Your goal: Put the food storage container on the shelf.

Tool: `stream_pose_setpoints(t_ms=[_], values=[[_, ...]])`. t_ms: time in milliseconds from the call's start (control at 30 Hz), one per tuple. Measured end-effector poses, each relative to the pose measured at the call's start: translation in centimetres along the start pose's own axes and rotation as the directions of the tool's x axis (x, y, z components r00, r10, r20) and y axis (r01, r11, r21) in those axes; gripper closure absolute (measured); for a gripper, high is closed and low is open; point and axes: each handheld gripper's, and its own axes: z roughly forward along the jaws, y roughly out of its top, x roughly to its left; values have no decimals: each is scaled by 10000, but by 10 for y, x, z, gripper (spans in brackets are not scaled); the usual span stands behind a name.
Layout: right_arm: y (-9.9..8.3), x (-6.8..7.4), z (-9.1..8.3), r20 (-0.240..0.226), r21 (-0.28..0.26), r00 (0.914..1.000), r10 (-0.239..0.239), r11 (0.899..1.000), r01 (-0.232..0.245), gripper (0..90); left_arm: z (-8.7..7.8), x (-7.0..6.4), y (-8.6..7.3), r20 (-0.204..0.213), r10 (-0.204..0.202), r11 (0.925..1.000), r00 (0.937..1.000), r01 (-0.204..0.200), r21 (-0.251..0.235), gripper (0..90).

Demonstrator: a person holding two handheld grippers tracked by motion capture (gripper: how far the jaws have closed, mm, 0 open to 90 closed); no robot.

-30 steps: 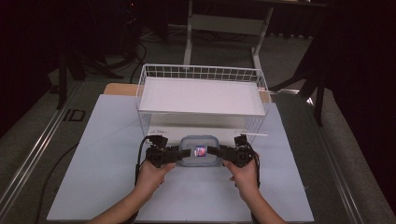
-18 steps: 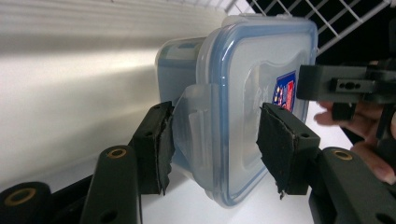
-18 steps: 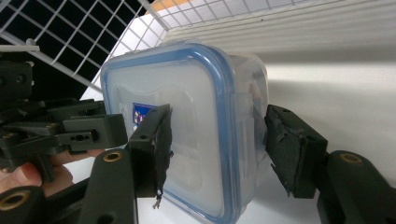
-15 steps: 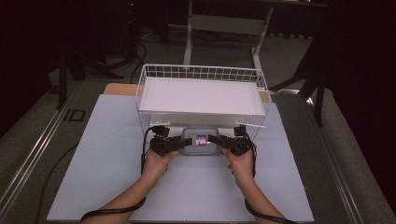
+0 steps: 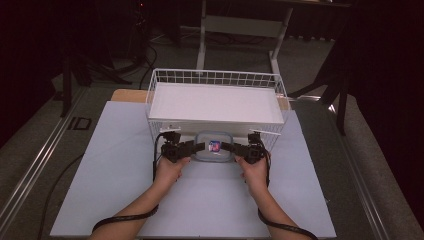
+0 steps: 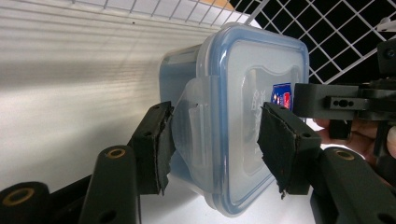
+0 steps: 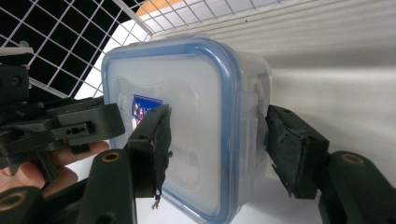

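A clear plastic container with a blue-rimmed lid and a small blue label hangs between my two grippers, right in front of the white wire basket. My left gripper is shut on its left edge. In the left gripper view the pads clamp the lid and side latch of the container. My right gripper is shut on the opposite edge, its jaws in the right gripper view straddling the container. Each gripper view also shows the other gripper on the lid.
The basket has a white liner and stands at the far side of a pale mat on the table. Its wire front wall is close behind the container. A desk frame stands beyond the table.
Both grippers have carried the container away from the person, from the middle of the mat up to the basket's front wall. Both stay shut on it.
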Motion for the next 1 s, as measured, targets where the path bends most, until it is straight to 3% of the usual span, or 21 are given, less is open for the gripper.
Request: stream_pose_setpoints(t_ms=[167,200,267,367,400,467,633,800,867,1000], values=[[2,-1,2,45,-99,10000,-78,9999,79,409,1,2,1,46,-16,9999,10000,17,-106,460],[3,0,1,172,-208,9995,-253,9995,256,406,3,0,1,-33,285,9996,9996,-285,-75,460],[5,3,1,361,-192,9988,-345,9992,352,401,4,-1,2,-116,336,9994,9994,-337,-42,446],[5,3,1,436,-178,9985,-330,9993,338,397,6,0,3,-145,253,9997,9996,-253,35,447],[4,4,2,779,-344,9946,-684,9969,712,438,7,0,3,-155,217,9997,9996,-215,100,428],[3,4,4,1083,-444,9912,-761,9957,813,433,9,3,2,-165,233,9997,9996,-232,56,408],[-2,5,9,1071,-416,9910,-808,9955,857,415,11,3,0,-301,222,9994,9993,-230,-264,386],[-2,5,8,1186,-667,9902,-738,9944,821,409,12,-3,0,-1003,739,9957,9922,-790,-478,345],[-1,5,5,1175,-723,9908,-665,9945,753,413,12,-5,0,-1038,879,9945,9907,-933,-480,347],[-3,10,-1,1284,-956,9860,-1068,9882,1195,404,8,-9,-1,-1016,1375,9886,9853,-1429,-483,346]])
